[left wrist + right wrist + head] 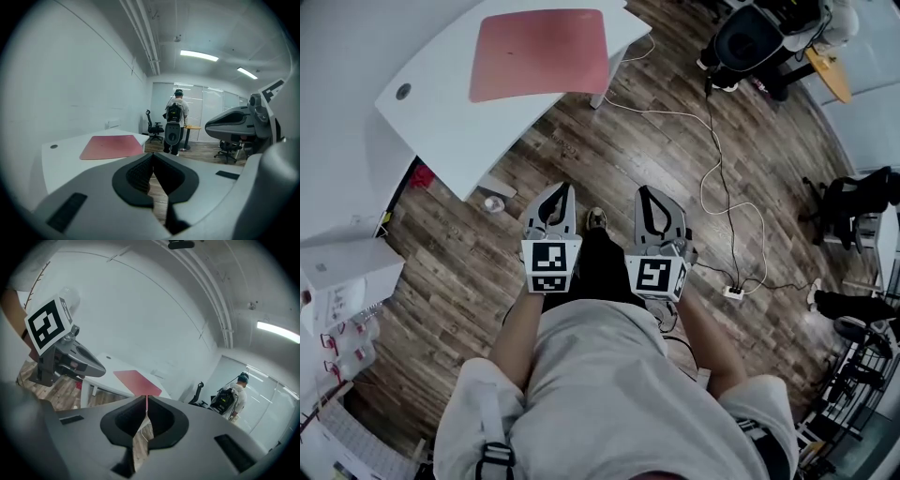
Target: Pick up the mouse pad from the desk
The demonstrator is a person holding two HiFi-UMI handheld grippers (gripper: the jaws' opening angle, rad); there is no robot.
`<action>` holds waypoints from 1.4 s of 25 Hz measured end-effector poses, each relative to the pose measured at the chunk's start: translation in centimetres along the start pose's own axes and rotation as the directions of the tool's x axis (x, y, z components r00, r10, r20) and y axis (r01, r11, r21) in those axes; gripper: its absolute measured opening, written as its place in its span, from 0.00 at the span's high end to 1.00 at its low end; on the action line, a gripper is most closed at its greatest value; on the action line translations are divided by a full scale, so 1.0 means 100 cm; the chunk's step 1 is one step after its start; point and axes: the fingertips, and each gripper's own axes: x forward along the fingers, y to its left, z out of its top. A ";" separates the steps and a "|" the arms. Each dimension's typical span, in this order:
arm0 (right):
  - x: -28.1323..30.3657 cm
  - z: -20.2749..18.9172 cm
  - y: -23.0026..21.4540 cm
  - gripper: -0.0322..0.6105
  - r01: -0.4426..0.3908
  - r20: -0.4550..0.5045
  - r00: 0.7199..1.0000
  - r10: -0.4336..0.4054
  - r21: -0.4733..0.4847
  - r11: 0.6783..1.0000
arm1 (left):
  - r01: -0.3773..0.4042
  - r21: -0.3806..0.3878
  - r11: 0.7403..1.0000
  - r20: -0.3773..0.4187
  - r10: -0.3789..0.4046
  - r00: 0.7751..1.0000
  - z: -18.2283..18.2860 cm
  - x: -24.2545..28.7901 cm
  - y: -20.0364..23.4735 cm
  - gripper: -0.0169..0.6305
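The red mouse pad (541, 52) lies flat on the white table (441, 122), near its far end, and nothing touches it. The left tongs (565, 190) and the right tongs (645, 193) are side by side above the wooden floor (675, 150), well apart from the table. Both tongs are closed, with nothing between the jaws. A white cable (719, 167) runs over the floor. Far behind stands a person (175, 123), probably with a backpack.
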 end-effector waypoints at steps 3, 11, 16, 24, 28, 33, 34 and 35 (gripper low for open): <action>0.025 -0.004 -0.005 0.89 -0.030 0.004 1.000 0.030 -0.003 1.000 | -0.010 -0.008 1.000 -0.012 0.009 1.000 -0.002 0.021 0.003 0.95; 0.100 -0.008 0.004 0.89 -0.150 0.031 0.988 0.151 -0.047 0.988 | -0.034 -0.027 0.999 -0.068 0.032 0.997 -0.008 0.075 0.023 0.95; 0.136 -0.032 0.026 0.88 -0.249 -0.001 0.968 0.250 -0.059 0.967 | -0.073 -0.046 0.996 -0.139 0.066 0.988 -0.032 0.094 0.035 0.95; 0.208 -0.050 0.038 0.88 -0.309 -0.009 0.951 0.309 -0.075 0.948 | -0.145 -0.041 0.989 -0.232 0.131 0.964 -0.050 0.123 0.071 0.95; 0.249 -0.061 0.043 0.88 -0.310 0.003 0.950 0.312 -0.098 0.946 | -0.169 -0.031 0.985 -0.264 0.154 0.952 -0.053 0.138 0.081 0.95; 0.299 -0.078 0.050 0.88 -0.286 -0.025 0.958 0.286 -0.160 0.945 | -0.247 -0.064 0.967 -0.292 0.219 0.931 -0.060 0.137 0.094 0.95; 0.307 -0.082 0.053 0.88 -0.292 -0.033 0.956 0.290 -0.168 0.942 | -0.266 -0.079 0.961 -0.298 0.232 0.926 -0.062 0.136 0.097 0.95; 0.315 -0.086 0.056 0.86 -0.302 -0.043 0.953 0.299 -0.173 0.938 | -0.280 -0.089 0.956 -0.303 0.242 0.922 -0.064 0.134 0.099 0.95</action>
